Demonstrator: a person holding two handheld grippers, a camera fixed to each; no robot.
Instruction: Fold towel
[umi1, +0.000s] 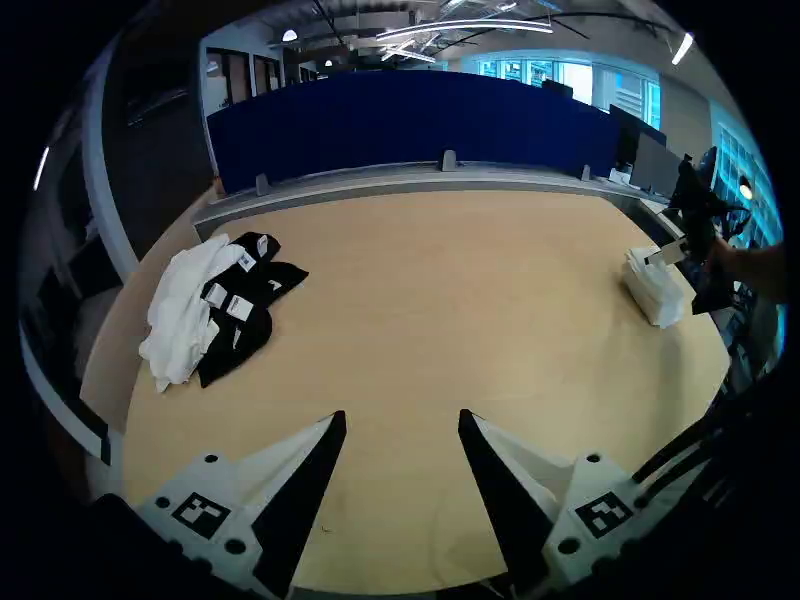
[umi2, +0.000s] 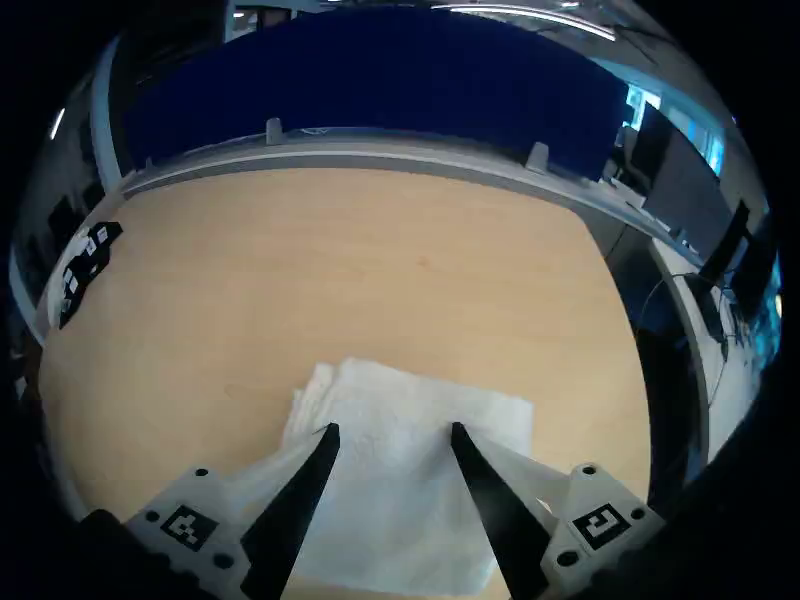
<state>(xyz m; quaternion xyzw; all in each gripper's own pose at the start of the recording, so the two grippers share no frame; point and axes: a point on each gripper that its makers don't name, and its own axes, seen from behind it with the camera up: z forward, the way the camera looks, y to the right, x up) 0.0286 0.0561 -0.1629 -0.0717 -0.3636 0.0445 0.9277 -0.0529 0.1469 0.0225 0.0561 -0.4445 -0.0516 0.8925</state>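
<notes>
A folded white towel lies flat on the wooden table right under my right gripper, whose fingers stand open above it with nothing between them. In the left gripper view the same folded white towel rests at the table's far right edge, with the right gripper and a hand over it. My left gripper hangs open above bare wood near the front edge. A pile of white and black cloths lies at the left side of the table.
A blue partition runs along the table's back edge. Monitors and office desks stand beyond the right side. The pile of dark cloths appears at the far left in the right gripper view.
</notes>
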